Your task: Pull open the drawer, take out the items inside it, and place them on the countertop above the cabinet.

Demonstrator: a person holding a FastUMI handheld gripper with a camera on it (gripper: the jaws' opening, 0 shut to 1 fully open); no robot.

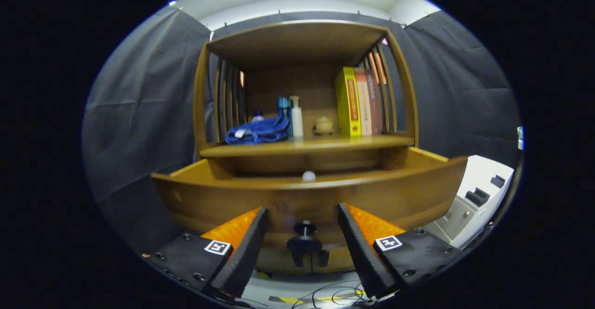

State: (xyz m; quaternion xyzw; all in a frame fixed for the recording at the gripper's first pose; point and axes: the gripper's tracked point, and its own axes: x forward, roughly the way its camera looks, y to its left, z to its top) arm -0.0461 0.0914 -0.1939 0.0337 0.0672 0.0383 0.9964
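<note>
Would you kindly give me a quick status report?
Hand-held gripper open, knob between fingers. Drawer pulled open. White ball visible inside. Nothing blocking.

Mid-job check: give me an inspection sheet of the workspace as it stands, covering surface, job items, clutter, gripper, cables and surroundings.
Surface: countertop above the drawer, wooden, front strip bare.
Job's things: drawer pulled open; a small white rounded item shows just over its front edge; the rest of the inside is hidden.
Clutter: on the countertop, blue cloth, white pump bottle, blue bottle, small tan jar, upright books.
Grippers: hand-held gripper open, fingers either side of the dark drawer knob, not touching it.
Cables: thin wires on the floor below the fingers.
Surroundings: dark cloth wall; white unit beside the cabinet.
</note>
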